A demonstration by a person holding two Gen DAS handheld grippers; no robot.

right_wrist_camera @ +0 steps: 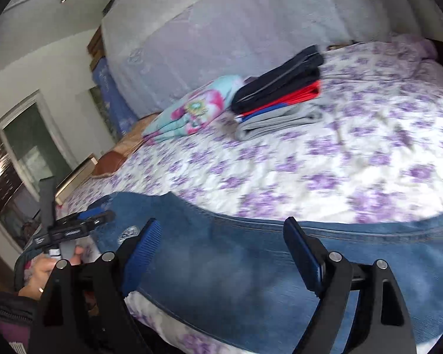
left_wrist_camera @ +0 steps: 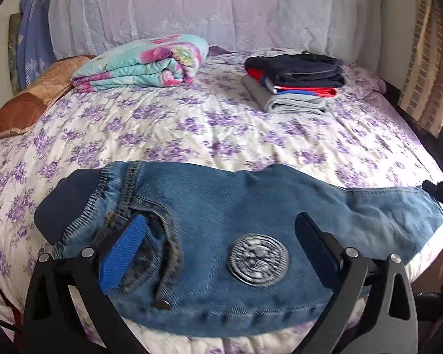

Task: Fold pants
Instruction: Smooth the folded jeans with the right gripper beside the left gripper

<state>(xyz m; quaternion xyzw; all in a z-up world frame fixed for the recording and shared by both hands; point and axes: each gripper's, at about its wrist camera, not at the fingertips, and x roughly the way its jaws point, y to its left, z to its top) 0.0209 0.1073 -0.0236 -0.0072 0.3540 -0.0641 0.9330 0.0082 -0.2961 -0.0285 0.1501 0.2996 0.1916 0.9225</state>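
A pair of small blue jeans [left_wrist_camera: 221,206] lies flat across the near edge of the bed, with a dark elastic waistband at the left and a round grey patch [left_wrist_camera: 258,261] on the leg. My left gripper [left_wrist_camera: 218,236] is open above the waist and pocket area, its fingers wide apart. In the right wrist view the jeans [right_wrist_camera: 236,259] stretch left to right. My right gripper [right_wrist_camera: 221,242] is open over the leg part. The left gripper [right_wrist_camera: 73,227] shows at that view's left, held by a hand.
The bed has a white sheet with purple flowers [left_wrist_camera: 192,129]. A folded floral blanket [left_wrist_camera: 141,62] lies at the back left. A stack of folded clothes [left_wrist_camera: 295,85] lies at the back right. A brown pillow [left_wrist_camera: 32,100] is at the left edge.
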